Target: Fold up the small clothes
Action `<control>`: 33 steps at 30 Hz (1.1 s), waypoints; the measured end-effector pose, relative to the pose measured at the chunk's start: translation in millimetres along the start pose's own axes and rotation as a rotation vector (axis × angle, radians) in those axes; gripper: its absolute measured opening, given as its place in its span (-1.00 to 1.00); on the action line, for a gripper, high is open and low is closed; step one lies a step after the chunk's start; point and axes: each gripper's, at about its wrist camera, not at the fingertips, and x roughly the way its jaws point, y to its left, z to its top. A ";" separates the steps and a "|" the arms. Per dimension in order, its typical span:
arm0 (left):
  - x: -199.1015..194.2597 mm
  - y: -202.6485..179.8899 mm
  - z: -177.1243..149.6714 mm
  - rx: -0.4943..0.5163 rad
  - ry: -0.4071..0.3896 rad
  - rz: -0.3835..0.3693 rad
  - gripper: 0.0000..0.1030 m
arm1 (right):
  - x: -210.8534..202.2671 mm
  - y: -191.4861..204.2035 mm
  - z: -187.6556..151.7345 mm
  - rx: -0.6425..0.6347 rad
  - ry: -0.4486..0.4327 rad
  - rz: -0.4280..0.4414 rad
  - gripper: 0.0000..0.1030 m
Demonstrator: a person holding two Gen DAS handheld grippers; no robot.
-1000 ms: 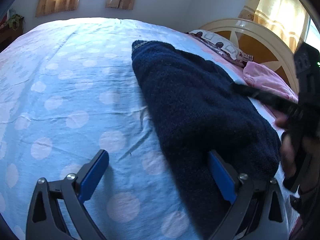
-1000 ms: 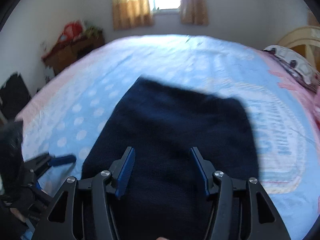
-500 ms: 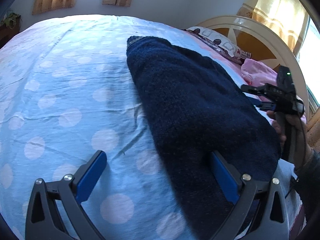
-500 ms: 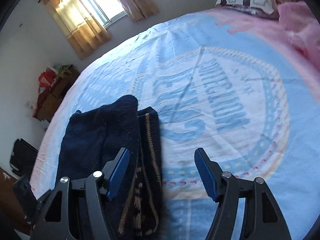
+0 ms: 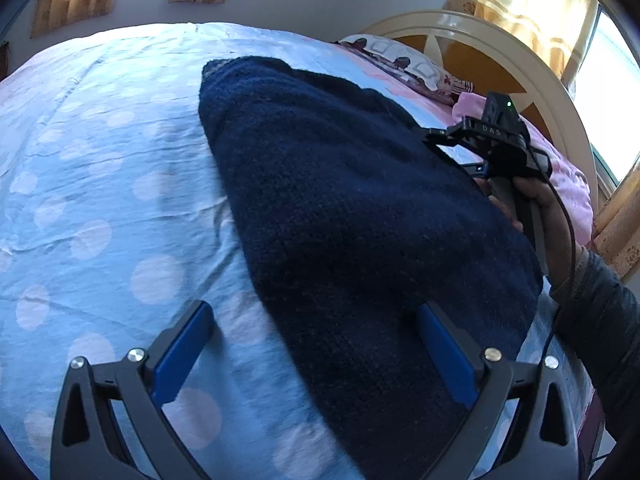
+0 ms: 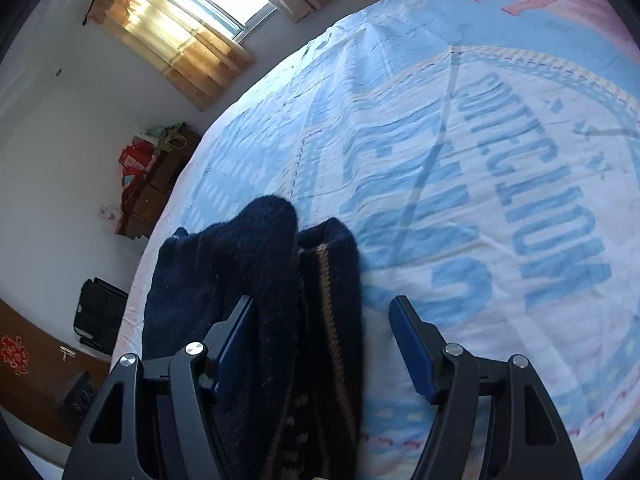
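Observation:
A navy knitted sweater point(image 5: 360, 200) lies folded lengthwise on the bed. My left gripper point(image 5: 312, 312) is open and wide at its near end, one finger over the dotted sheet and the other over the knit. My right gripper point(image 6: 322, 306) is open at the sweater's other side. The sweater point(image 6: 240, 272) shows its stacked fold edges and a tan patterned trim point(image 6: 324, 280) between the fingers; the pads do not press on it. In the left wrist view a hand point(image 5: 536, 200) holds that gripper low at the sweater's right edge.
The bed sheet point(image 5: 100, 200) is blue with pale dots, with a large printed emblem point(image 6: 520, 200) beyond the sweater. A cream headboard point(image 5: 500, 52), a pillow point(image 5: 404, 64) and a pink cloth point(image 5: 568, 184) lie at the right. A wooden cabinet point(image 6: 156, 184) stands by the wall.
My right gripper left the middle of the sweater, swung over to its side edge, rolled and came down, with its jaws a little wider. The left gripper stayed put.

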 end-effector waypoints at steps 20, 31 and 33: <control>3.4 -16.2 1.5 0.047 0.002 0.020 0.07 | 18.8 54.3 -14.3 -0.091 -0.005 -0.029 -0.30; -46.3 -9.3 -7.6 -0.022 -0.064 -0.027 -0.53 | -38.6 110.7 -35.2 -0.136 -0.145 0.007 -0.39; -57.5 -11.3 -11.6 -0.016 -0.079 -0.026 -0.57 | -45.0 119.5 -38.1 -0.144 -0.153 0.020 -0.39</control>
